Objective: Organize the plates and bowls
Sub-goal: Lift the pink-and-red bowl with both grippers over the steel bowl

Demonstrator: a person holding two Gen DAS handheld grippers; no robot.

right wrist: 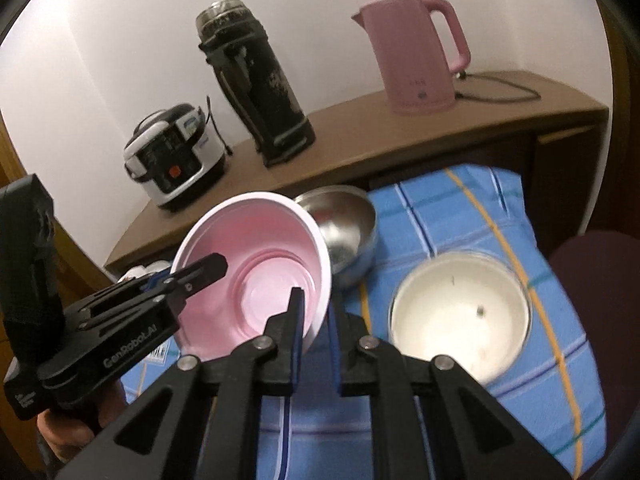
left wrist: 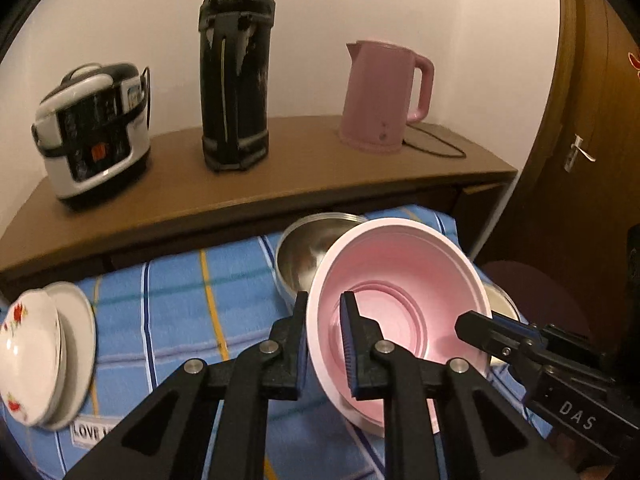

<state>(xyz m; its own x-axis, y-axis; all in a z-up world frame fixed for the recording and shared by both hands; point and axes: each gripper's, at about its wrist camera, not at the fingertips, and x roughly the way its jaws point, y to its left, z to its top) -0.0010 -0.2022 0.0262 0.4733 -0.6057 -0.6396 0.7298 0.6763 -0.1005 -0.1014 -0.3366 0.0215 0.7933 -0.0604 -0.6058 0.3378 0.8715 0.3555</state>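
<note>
Both tongs (left wrist: 325, 344) (right wrist: 316, 322) pinch the tilted, pale-rimmed pink bowl's (left wrist: 400, 280) rim, seemingly firmly.

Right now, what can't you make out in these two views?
- Plates: left wrist view, blurred; count unclear.
- Steel bowl: both views, near side behind the pink bowl.
- White bowl: left wrist view, mostly behind the pink bowl and right gripper.
- Cloth label: left wrist view, cut off by the left gripper.
</note>
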